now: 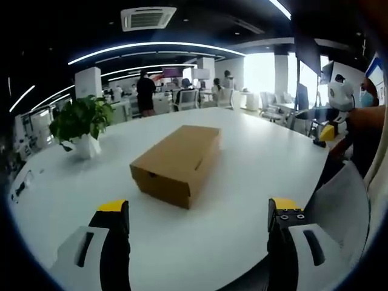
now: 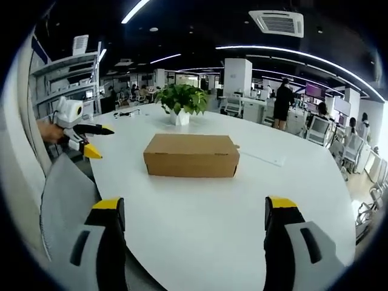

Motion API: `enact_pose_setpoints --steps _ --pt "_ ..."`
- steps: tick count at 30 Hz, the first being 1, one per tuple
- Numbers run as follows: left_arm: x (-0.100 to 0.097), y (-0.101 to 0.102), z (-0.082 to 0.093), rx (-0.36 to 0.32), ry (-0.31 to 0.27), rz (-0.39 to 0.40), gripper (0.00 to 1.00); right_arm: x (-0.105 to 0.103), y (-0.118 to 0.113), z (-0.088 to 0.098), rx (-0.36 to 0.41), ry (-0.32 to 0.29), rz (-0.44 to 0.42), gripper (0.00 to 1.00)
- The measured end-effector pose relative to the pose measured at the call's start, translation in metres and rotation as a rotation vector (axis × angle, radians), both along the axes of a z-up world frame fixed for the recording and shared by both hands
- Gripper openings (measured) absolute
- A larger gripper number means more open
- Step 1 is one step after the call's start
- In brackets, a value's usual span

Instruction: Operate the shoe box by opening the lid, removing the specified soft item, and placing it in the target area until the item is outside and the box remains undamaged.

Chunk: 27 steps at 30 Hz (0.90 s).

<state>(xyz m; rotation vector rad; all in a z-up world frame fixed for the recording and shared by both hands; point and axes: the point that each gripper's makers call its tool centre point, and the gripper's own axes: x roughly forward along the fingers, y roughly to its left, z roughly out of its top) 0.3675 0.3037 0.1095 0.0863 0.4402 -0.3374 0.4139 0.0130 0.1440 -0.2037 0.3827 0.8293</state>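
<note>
- Left gripper view: the left hand-held gripper (image 1: 199, 212) has its jaws wide apart and holds nothing; the closed box (image 1: 176, 162) lies on the white desk (image 1: 254, 176) ahead of it, between the jaw lines, well apart from the tips.
- A plant (image 1: 82, 124) stands beyond the box, to the left of this gripper.
- Right gripper view: the right hand-held gripper (image 2: 194, 209) is also wide open and empty; the box (image 2: 191, 156) sits ahead, lid shut.
- The left gripper (image 2: 82, 138) appears far to its left, beside the desk edge.
</note>
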Motion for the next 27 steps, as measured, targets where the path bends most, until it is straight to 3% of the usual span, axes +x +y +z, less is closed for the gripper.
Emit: enact_pose_setpoints --steps 13,27 --pt "0.008 0.003 0.002 0.003 0.016 0.063 0.96 0.025 0.020 0.010 -0.015 -0.024 0.078 0.90" --pt "0.018 0.008 0.002 0.025 0.013 0.102 0.95 0.048 0.046 0.004 -0.055 -0.040 0.192 0.88"
